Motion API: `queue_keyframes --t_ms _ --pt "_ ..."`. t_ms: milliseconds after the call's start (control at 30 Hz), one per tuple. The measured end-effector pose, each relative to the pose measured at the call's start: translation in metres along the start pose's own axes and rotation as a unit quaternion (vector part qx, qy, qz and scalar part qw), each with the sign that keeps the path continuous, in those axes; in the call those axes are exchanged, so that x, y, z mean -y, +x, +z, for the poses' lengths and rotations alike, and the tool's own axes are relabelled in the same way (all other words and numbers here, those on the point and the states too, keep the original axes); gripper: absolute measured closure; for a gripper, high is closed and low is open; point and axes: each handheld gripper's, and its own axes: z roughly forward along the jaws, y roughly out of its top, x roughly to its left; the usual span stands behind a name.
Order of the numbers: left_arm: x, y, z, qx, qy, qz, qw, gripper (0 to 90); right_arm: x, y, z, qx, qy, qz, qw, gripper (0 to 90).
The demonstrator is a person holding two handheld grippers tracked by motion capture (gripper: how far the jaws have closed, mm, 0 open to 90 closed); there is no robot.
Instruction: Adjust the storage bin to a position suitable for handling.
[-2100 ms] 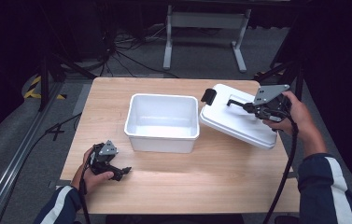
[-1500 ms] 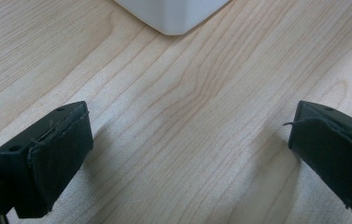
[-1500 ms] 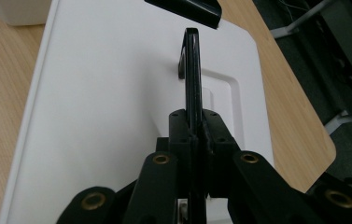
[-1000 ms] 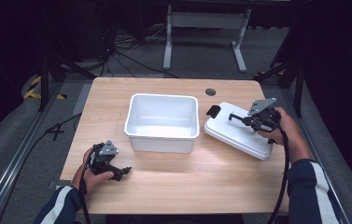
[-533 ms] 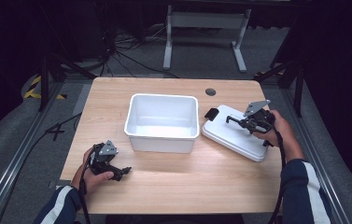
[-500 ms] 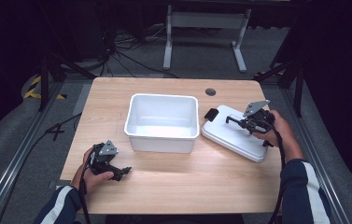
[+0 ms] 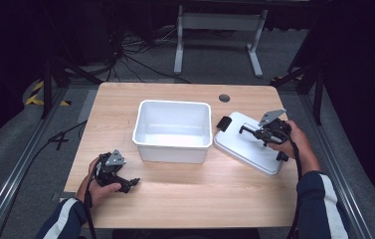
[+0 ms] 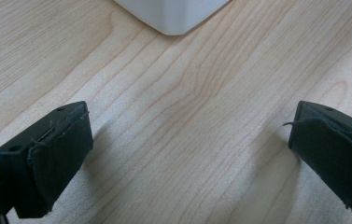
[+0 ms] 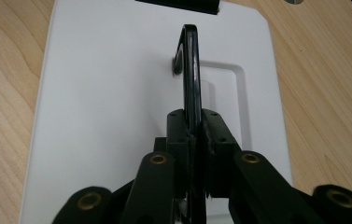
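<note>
A white lid [image 7: 247,144] lies flat on the table to the right of an open white bin [image 7: 173,130]. My right gripper [image 7: 258,131] is shut on the lid's black handle [image 9: 190,74], which stands upright between the jaws above the lid [image 9: 113,107]. A black latch [image 7: 223,123] shows at the lid's near-bin corner. My left gripper [image 7: 125,183] rests open on the wood at the front left. Bare table lies between its pads [image 8: 57,154], and a corner of the bin [image 8: 173,14] is just ahead of them.
The wooden table [image 7: 185,199] has a round cable hole [image 7: 224,98] at the back right. Bare wood spreads across the front between my two hands. A metal stand [image 7: 220,30] and cables lie on the floor behind the table.
My right gripper has carried the lid by its handle from a raised, tilted pose down and forward until it lies flat beside the bin. The left gripper has stayed still.
</note>
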Motion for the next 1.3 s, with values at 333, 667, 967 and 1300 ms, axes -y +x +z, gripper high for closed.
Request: queue_keyframes --t_ms 333,667,967,1300 --pt "0.0 0.0 0.0 -0.002 -0.002 0.001 1.0 0.3 0.002 0.0 -0.005 -0.002 -0.011 0.014 0.9998 77.6" --pt "0.001 0.0 0.0 -0.001 -0.003 -0.002 1.0 0.3 0.007 0.003 -0.014 -0.005 -0.036 0.02 0.9991 76.3" --pt "0.001 0.0 0.0 -0.001 -0.002 0.0 1.0 0.3 0.005 0.008 -0.024 -0.003 -0.05 0.024 0.9985 72.6" --pt "0.0 0.0 0.0 0.0 -0.003 0.003 1.0 0.2 0.005 0.013 -0.032 -0.009 -0.067 0.035 0.9971 66.8"
